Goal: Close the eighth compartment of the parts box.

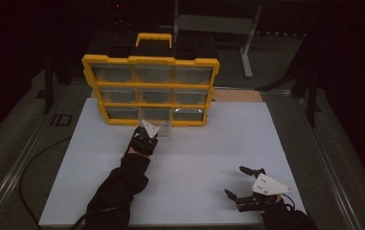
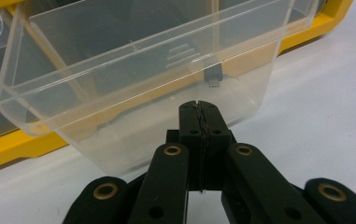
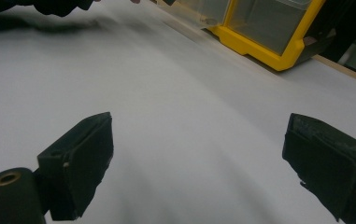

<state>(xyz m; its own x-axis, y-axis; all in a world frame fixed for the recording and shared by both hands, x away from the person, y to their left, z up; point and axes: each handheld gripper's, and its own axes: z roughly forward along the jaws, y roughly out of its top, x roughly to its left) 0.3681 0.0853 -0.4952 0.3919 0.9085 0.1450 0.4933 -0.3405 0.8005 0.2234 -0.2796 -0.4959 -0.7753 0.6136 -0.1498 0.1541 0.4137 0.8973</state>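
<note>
Left tool pressed together at clear, empty plastic drawer, half out of yellow organizer; right tool spread.

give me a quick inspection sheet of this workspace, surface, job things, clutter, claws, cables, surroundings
surface: white board lying on a grey table, bare in front of the organizer
job's things: yellow drawer organizer standing upright at the far edge of the board; clear drawer from its bottom row, middle, pulled partway out, looks empty
clutter: nothing seen
claws: left claw shut at the clear drawer's front wall, a small pull tab just above its tips, grip on it not clear; right claw open, held low over the bare board at the near right
cables: black cable looping over the table left of the board
surroundings: dark room, grey metal stand behind the table
</note>
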